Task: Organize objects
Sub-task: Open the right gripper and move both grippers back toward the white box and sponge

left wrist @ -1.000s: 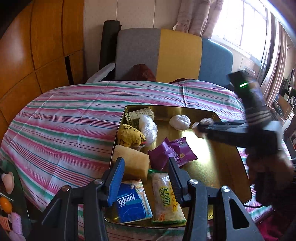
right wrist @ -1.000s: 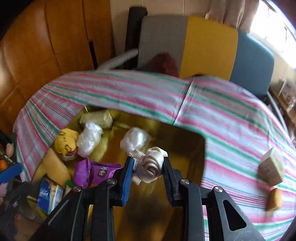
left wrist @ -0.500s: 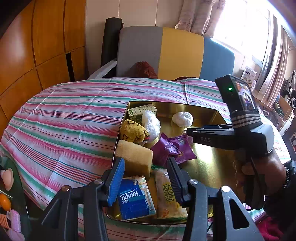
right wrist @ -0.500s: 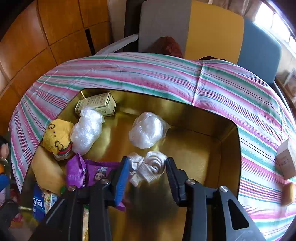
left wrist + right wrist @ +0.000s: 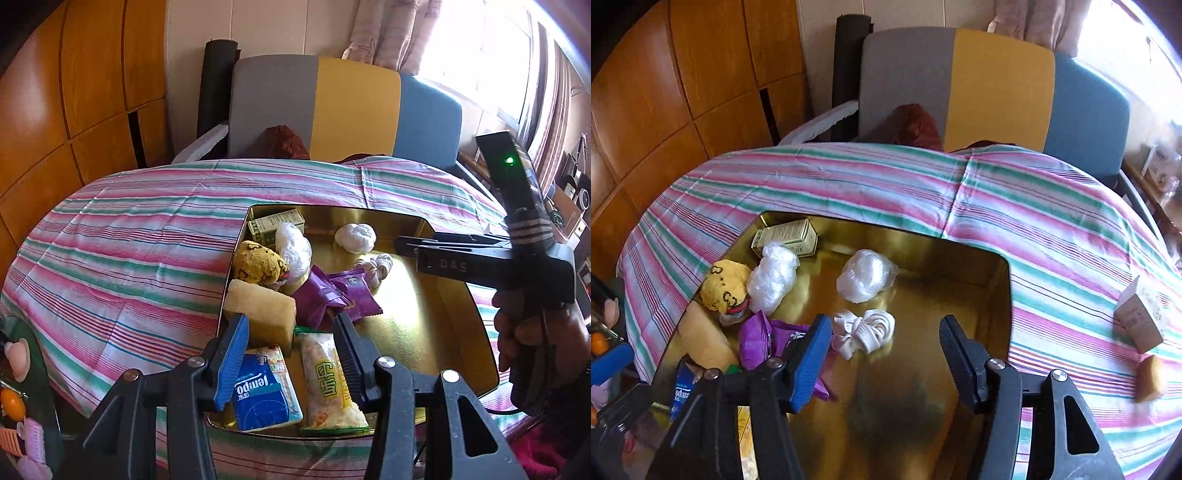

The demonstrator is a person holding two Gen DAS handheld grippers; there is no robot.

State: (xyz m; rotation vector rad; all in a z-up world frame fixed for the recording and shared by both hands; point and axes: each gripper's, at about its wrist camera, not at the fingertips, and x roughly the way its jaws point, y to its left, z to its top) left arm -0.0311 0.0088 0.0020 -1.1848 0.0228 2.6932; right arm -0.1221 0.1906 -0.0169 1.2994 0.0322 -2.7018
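Note:
A gold tray [image 5: 424,325] [image 5: 923,369] sits on the striped tablecloth. On its floor lies a white cord bundle [image 5: 375,264] [image 5: 864,328], next to purple snack packets [image 5: 332,295] [image 5: 757,339]. My right gripper [image 5: 884,325] [image 5: 400,244] hovers just above and behind the bundle; its jaws are opening and the pads do not touch the bundle. My left gripper [image 5: 290,325] stands open over the tray's near left corner with nothing between its fingers. Below it lie a blue tissue pack [image 5: 264,391] and a yellow snack packet [image 5: 328,384].
The tray also holds a yellow plush [image 5: 726,284], two white plastic bags [image 5: 866,275] [image 5: 772,275], a green-white box [image 5: 786,236] and a sponge [image 5: 260,314]. A small carton [image 5: 1141,317] and a brown piece [image 5: 1150,373] lie on the cloth to the right. A chair [image 5: 332,110] stands behind.
The right gripper's jaws have spread and let go of the white cord bundle, which now rests on the tray floor. The left gripper has not moved.

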